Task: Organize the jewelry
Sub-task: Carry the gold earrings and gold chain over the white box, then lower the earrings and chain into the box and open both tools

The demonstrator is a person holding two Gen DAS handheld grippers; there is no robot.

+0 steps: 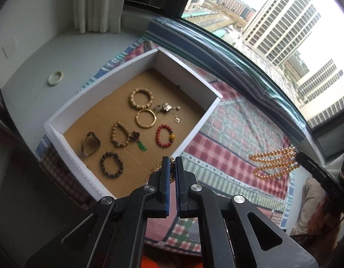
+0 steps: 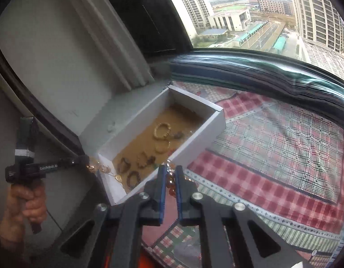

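Amber bead strand pinched in right fingers; gold chain pinched in left fingers.

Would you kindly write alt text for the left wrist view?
The left claw, shut on a gold chain, hangs over a white box holding bead bracelets, a gold bangle and sunglasses. To the right, the other claw holds amber beads above a checked cloth.
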